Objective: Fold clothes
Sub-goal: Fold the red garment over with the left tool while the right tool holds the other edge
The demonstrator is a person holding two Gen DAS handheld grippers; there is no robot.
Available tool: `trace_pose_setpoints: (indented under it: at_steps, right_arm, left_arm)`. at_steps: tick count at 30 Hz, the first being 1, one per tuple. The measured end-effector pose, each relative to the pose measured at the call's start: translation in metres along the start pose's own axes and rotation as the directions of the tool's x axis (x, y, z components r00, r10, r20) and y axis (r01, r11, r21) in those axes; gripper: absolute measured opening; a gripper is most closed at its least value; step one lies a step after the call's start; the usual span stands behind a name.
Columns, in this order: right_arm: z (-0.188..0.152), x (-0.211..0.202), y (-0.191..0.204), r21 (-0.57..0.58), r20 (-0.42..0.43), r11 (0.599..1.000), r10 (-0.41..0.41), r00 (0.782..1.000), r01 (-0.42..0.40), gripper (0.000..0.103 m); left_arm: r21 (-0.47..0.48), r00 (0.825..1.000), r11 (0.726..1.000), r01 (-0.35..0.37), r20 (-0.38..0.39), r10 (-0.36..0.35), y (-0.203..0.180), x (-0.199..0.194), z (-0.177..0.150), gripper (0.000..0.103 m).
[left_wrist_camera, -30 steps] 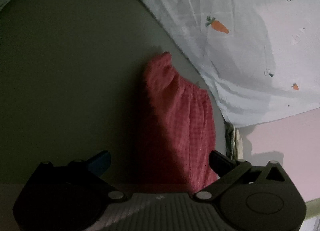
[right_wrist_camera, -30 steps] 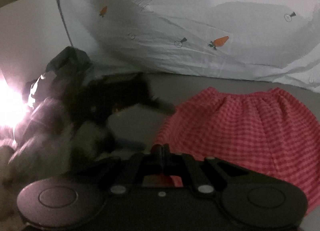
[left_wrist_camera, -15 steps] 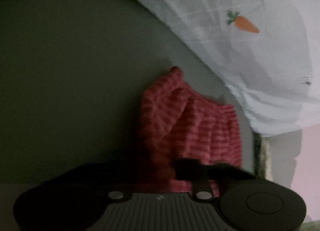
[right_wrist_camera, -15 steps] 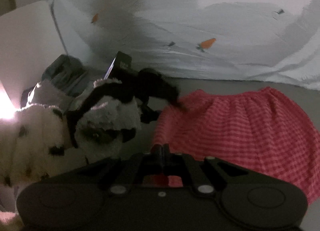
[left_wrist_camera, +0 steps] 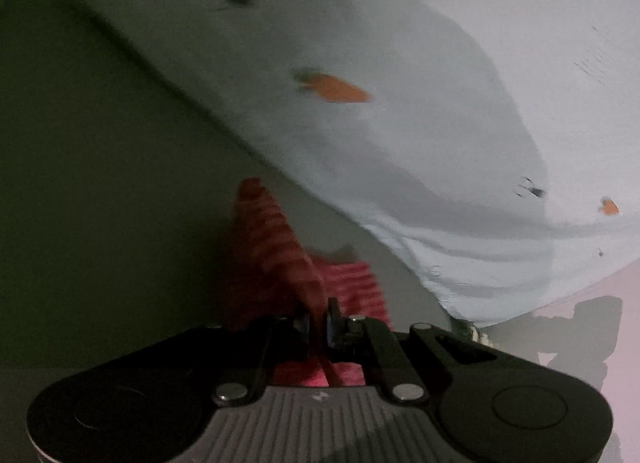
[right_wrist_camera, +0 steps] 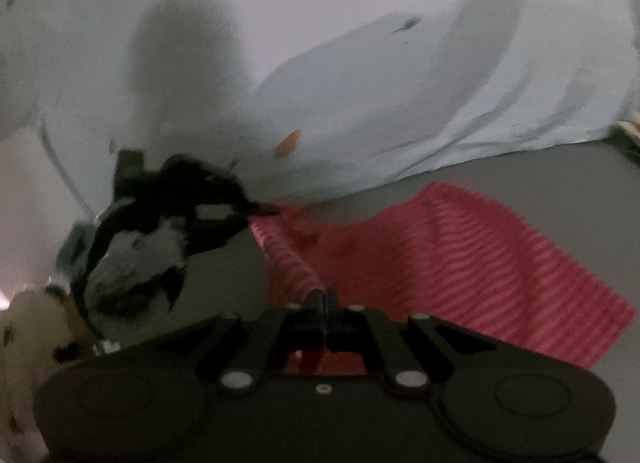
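A red checked skirt [right_wrist_camera: 460, 259] lies on a grey surface [right_wrist_camera: 560, 175]. My right gripper [right_wrist_camera: 323, 299] is shut on its near left edge, which rises in a ridge to the jaws. My left gripper [left_wrist_camera: 318, 317] is shut on another edge of the skirt [left_wrist_camera: 276, 247], pulled up in a fold. In the right wrist view the left gripper [right_wrist_camera: 256, 209] shows as a dark blurred shape at the skirt's far left corner.
A pale sheet with carrot prints [left_wrist_camera: 400, 123] lies bunched behind the skirt and also shows in the right wrist view [right_wrist_camera: 360, 83]. A black-and-white plush toy [right_wrist_camera: 132, 259] sits at the left. A pinkish surface [left_wrist_camera: 580, 327] is at the right.
My left gripper went from open to shut on the skirt's edge and lifted it. Both grippers have moved forward, and the skirt's left side is now raised off the surface.
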State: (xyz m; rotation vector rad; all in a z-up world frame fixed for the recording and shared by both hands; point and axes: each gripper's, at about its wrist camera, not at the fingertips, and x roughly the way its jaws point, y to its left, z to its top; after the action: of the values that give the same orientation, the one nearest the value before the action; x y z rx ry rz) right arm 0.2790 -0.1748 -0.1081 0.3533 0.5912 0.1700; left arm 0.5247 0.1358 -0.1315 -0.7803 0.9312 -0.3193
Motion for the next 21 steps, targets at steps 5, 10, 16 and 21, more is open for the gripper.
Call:
trace_pose_setpoints:
  at_steps: [5, 10, 16, 21]
  right_arm:
    - [0.026, -0.026, -0.081, 0.06, 0.058, 0.996, -0.072, 0.996, 0.068, 0.0]
    - [0.044, -0.038, -0.163, 0.12, 0.059, 0.986, -0.125, 0.99, 0.117, 0.0]
    - [0.034, 0.004, -0.193, 0.0, -0.119, 0.998, -0.07, 0.99, 0.07, 0.018]
    - [0.019, 0.062, -0.17, -0.136, -0.217, 0.99, 0.014, 0.976, -0.044, 0.042]
  left_arm:
    - [0.058, 1.0, 0.998, 0.009, 0.0, -0.009, -0.067, 0.034, -0.026, 0.007]
    - [0.13, 0.999, 0.991, -0.028, -0.018, 0.031, -0.123, 0.079, -0.062, 0.007]
    - [0.075, 0.995, 0.993, -0.094, -0.027, 0.097, -0.12, 0.091, -0.082, 0.007]
    - [0.053, 0.988, 0.986, -0.157, 0.008, 0.156, -0.104, 0.071, -0.08, 0.007]
